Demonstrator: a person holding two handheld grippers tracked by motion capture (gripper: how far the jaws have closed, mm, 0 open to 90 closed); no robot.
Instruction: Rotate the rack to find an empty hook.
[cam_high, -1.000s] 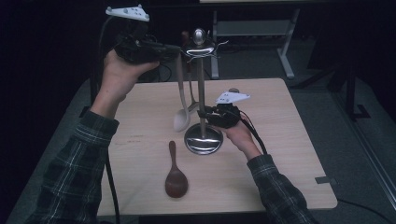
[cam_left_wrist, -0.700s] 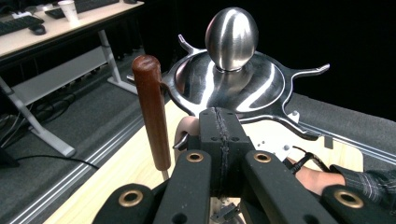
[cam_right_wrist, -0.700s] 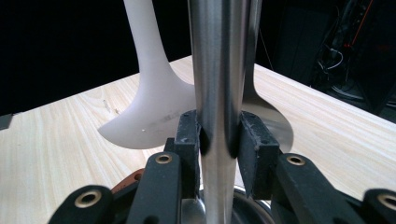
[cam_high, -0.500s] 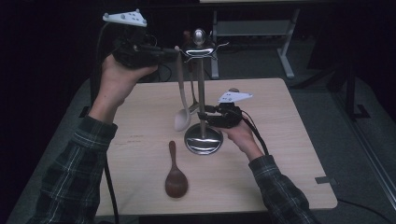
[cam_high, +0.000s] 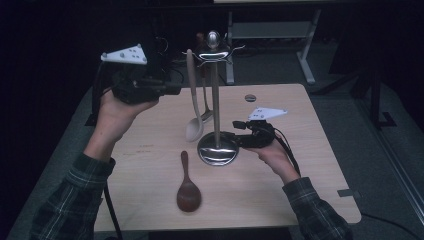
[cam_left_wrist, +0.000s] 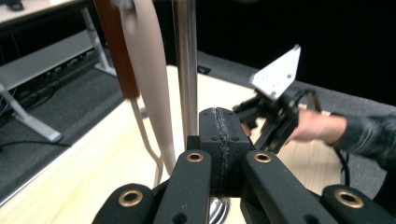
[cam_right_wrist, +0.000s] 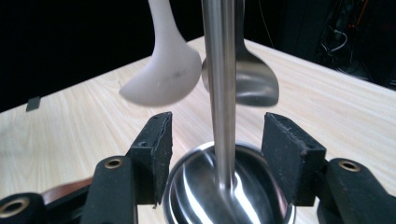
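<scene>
Left hand (cam_high: 117, 107) raised, right hand (cam_high: 267, 152) low

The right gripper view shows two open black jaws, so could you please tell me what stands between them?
The shiny steel pole of the utensil stand rises between them from its round mirrored base, touching neither jaw of the right hand-held gripper.

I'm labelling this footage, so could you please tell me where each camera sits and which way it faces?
High view: above the person's side, looking forward and down on the table; both forearms, left gripper raised, right gripper at the stand.
Left gripper view: rides the left gripper, jaws shut, facing the stand's pole and pale spoon; the other hand beyond.
Right gripper view: rides the right gripper, jaws open either side of the pole, low over the base.
All share the stand.
</scene>
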